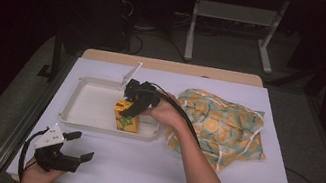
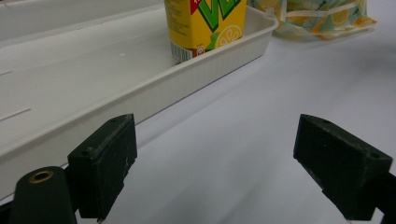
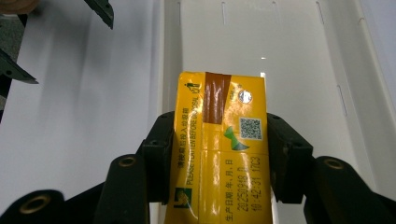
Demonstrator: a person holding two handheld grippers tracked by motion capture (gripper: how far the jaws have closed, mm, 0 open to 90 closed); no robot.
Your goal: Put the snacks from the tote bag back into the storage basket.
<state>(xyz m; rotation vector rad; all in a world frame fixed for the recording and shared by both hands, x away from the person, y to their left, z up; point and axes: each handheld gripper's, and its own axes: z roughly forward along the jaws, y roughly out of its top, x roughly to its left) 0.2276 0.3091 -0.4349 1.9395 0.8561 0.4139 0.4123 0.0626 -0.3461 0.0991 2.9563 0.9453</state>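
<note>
A yellow drink carton (image 1: pixel 126 118) (image 2: pixel 205 25) (image 3: pixel 222 149) stands upright in the right end of a white tray (image 1: pixel 87 103) (image 2: pixel 154 93) (image 3: pixel 299 56). My right gripper (image 1: pixel 130 108) (image 3: pixel 219 156) comes down on it from above, its jaws shut on the carton's two sides near the top. My left gripper (image 1: pixel 77 150) (image 2: pixel 215 170) rests near the table's front left corner, jaws open with nothing between them, pointing toward the tray and the carton.
A crumpled cloth bag (image 1: pixel 218 126) (image 2: pixel 322 16) with an orange-and-green print lies right of the tray. The tray's lid (image 1: pixel 129 75) stands up at its back edge. White table surface (image 1: pixel 148 165) spreads in front of the tray.
</note>
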